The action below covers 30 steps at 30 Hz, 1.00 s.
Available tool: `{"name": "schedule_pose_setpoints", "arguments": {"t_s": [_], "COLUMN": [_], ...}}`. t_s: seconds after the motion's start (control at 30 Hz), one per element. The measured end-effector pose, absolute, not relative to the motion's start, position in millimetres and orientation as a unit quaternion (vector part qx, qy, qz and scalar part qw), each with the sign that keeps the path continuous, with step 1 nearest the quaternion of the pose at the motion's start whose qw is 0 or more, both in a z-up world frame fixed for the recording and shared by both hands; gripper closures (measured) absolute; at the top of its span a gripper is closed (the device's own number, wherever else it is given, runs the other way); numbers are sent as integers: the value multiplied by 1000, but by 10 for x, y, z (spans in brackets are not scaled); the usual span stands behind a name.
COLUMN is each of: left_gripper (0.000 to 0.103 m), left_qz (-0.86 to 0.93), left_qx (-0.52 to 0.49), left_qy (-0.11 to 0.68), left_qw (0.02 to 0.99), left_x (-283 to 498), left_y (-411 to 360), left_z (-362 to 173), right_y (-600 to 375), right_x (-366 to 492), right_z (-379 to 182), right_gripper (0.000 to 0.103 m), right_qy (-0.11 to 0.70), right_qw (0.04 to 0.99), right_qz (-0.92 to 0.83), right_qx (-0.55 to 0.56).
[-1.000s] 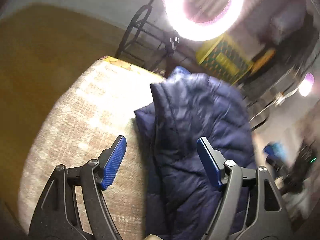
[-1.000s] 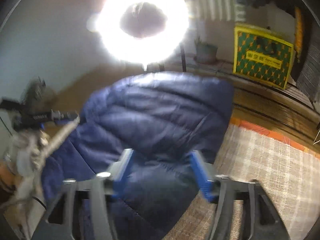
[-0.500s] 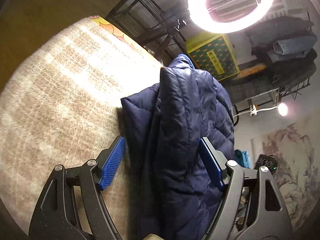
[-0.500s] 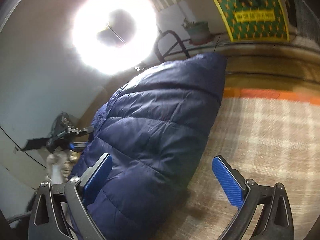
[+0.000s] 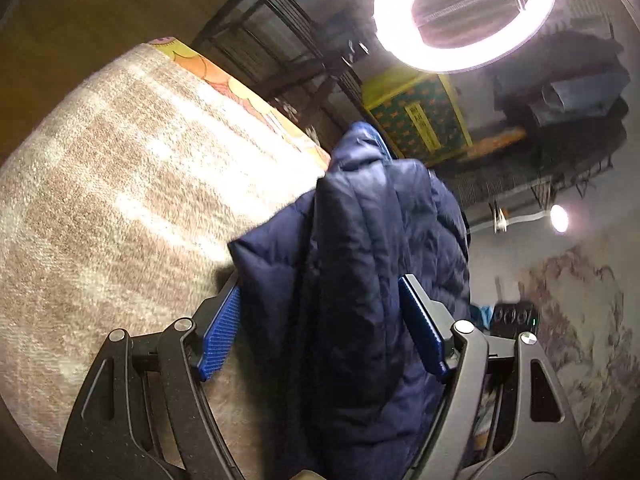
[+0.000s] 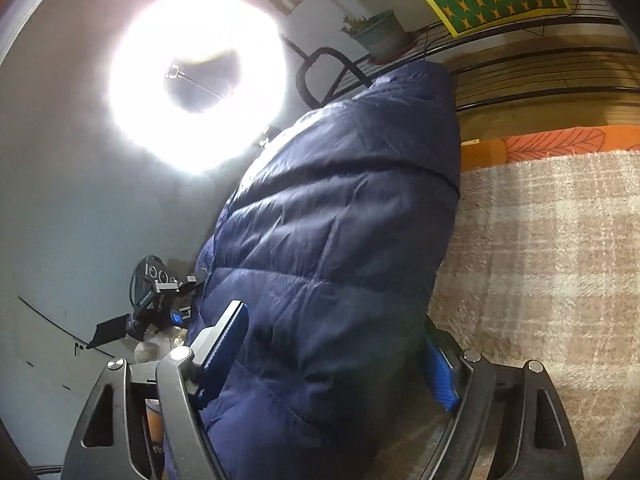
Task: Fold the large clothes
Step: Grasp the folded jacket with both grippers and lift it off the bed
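Note:
A navy quilted puffer jacket (image 5: 360, 272) lies folded in a long bundle on a beige checked blanket (image 5: 120, 184). My left gripper (image 5: 320, 332) is open, its blue pads on either side of the bundle's near end. In the right wrist view the same jacket (image 6: 340, 240) fills the middle, and my right gripper (image 6: 332, 352) is open around it; the right pad (image 6: 440, 380) is partly hidden by the fabric. The other gripper (image 6: 156, 300) shows small at the jacket's far left side.
A bright ring light (image 5: 464, 12) stands beyond the blanket; it also glares in the right wrist view (image 6: 196, 80). A green and yellow box (image 5: 416, 120), a black metal rack (image 5: 280, 52) and a potted plant (image 6: 376, 32) sit behind. The blanket's orange edge (image 6: 552, 144) borders the floor.
Both grippers have moved closer to the jacket, so the bundle now sits between each pair of pads. The right gripper's jaws, wider half a second ago, have narrowed toward the fabric.

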<state>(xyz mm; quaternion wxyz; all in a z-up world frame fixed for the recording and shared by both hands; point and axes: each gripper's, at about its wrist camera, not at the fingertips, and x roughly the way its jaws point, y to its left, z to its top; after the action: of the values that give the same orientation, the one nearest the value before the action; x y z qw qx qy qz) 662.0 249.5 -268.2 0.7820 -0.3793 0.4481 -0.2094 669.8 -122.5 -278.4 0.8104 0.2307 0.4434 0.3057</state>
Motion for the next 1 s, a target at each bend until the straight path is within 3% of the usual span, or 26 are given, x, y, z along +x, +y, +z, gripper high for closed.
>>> {"name": "schedule_pose_setpoints", "arguments": {"t_s": [0.13, 0.47, 0.57, 0.63, 0.7, 0.8, 1.0], "left_gripper": [25, 27, 42, 67, 73, 81, 87], "left_qz": [-213, -204, -191, -203, -199, -190, -182], "left_qx": [-382, -369, -352, -362, -355, -338, -327], "left_qy": [460, 466, 470, 466, 458, 449, 427], "left_qw": [772, 778, 786, 781, 790, 805, 823], "left_x": [6528, 6798, 6805, 6790, 6763, 6702, 6491], "left_y": [2593, 2197, 2164, 2152, 2110, 2023, 1863], "left_z": [-2688, -2618, -2620, -2614, -2568, -2460, -2196], "right_y": [-1302, -1147, -1144, -1177, -1245, -1258, -1139], "right_x": [6623, 6714, 6724, 6711, 6684, 6611, 6391], "right_z": [-2788, -2856, -2865, -2882, -2882, -2791, -2474], "right_gripper": [28, 26, 37, 49, 63, 72, 81], "right_qy": [456, 451, 451, 451, 446, 438, 420], "right_qw": [805, 809, 808, 807, 809, 821, 849], "right_qz": [315, 330, 330, 326, 324, 317, 300], "right_qx": [210, 183, 188, 197, 204, 183, 114]}}
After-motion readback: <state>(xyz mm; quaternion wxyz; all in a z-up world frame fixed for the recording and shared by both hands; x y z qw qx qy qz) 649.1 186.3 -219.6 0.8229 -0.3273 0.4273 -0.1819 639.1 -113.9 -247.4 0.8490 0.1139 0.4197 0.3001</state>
